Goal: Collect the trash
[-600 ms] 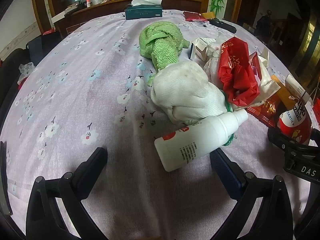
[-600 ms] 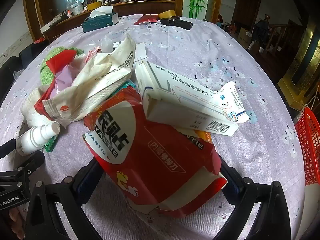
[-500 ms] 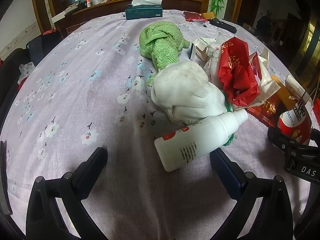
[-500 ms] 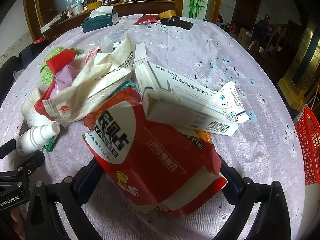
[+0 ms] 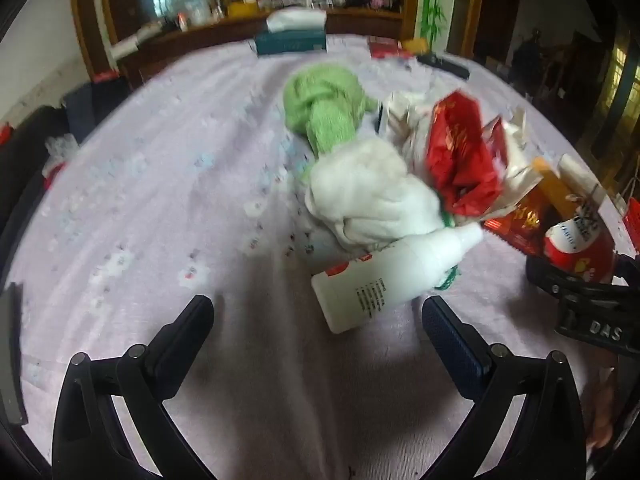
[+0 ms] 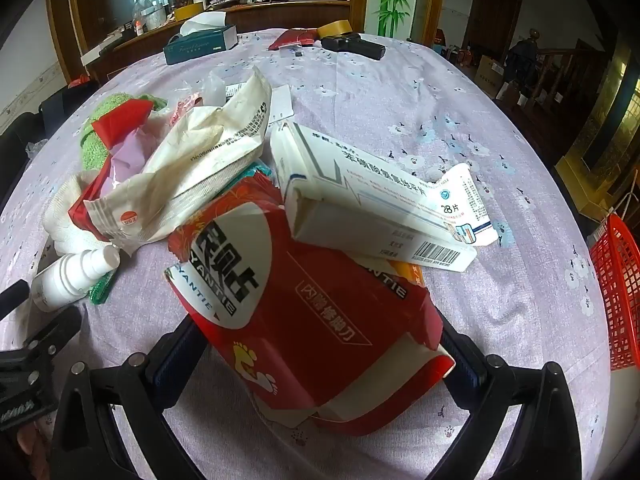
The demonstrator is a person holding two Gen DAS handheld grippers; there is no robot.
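Lilac floral tablecloth [image 6: 460,128] holds piled trash [image 6: 304,288]; both grippers' fingers [image 5: 182,344] spread wide.

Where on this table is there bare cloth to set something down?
Bare cloth lies left of the green towel and white towel, and between the white medicine box and the red basket. The middle is crowded: white bottle, red box, wrappers.

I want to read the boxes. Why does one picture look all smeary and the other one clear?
Left wrist view: motion blur smears the flowers on the tablecloth and the print on the white bottle. Right wrist view: sharp, so letters on the red box and white carton read clearly. Both views: the fisheye lens bends the table edges and darkens the corners.
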